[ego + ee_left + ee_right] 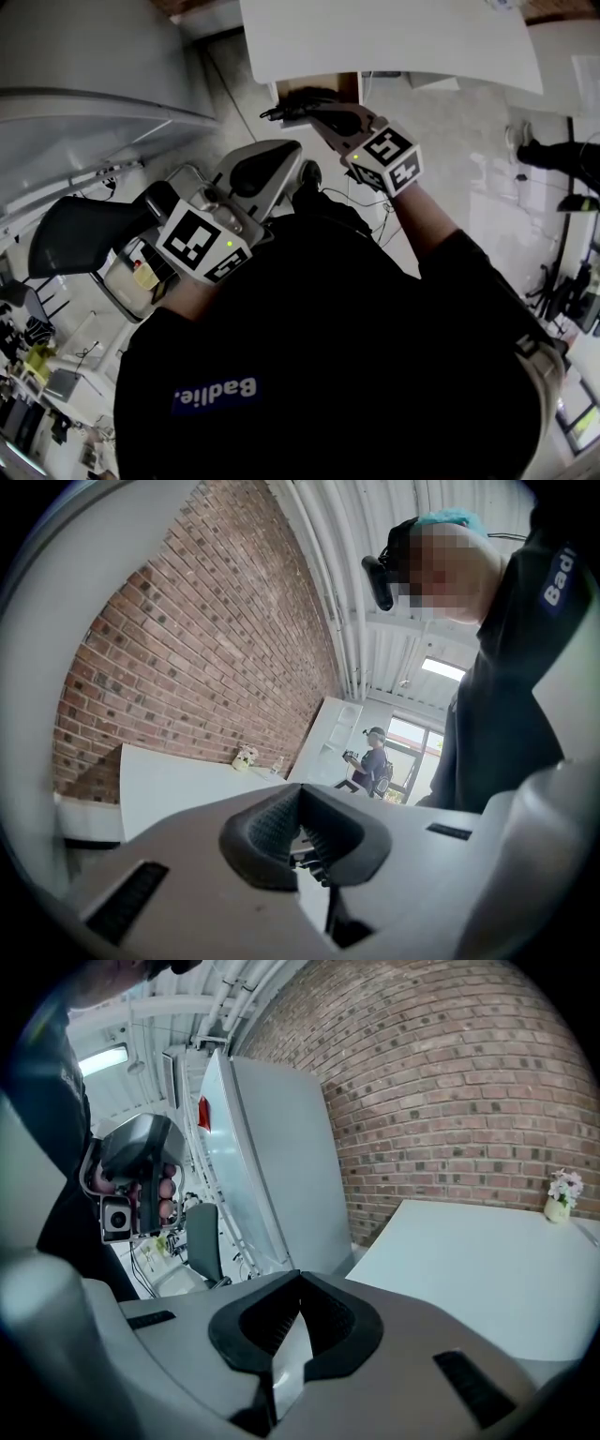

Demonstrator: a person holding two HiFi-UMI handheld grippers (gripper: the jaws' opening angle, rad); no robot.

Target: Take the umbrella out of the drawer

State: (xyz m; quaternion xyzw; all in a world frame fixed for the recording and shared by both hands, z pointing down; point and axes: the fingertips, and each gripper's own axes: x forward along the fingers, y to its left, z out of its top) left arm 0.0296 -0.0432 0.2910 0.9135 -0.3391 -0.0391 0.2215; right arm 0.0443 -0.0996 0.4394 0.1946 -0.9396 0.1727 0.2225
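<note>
Both tools empty. R gripper [298,1283]: jaws together, pads meeting at the tips, nothing btwn. L gripper [300,794]: same, pads closed on each other, only background shows through the gap.

Umbrella: not visible in any view. Prob inside the drawer [349,87], the brown wooden bit tucked under the near edge of the white table [394,42]; R gripper is up close to it in the head view and L hangs back by the person's chest. Can't tell if the drawer is open, or what's in it; the front is dark and partly blocked by the R gripper.

Handling, a guess: a folded umbrella should be light, stiff along the shaft, w/ soft slippery fabric round it. Best grabbed on the handle or mid-shaft, not loose cloth or the strap.

Only other container: a small vase of flowers [560,1199] at the table's far edge.
</note>
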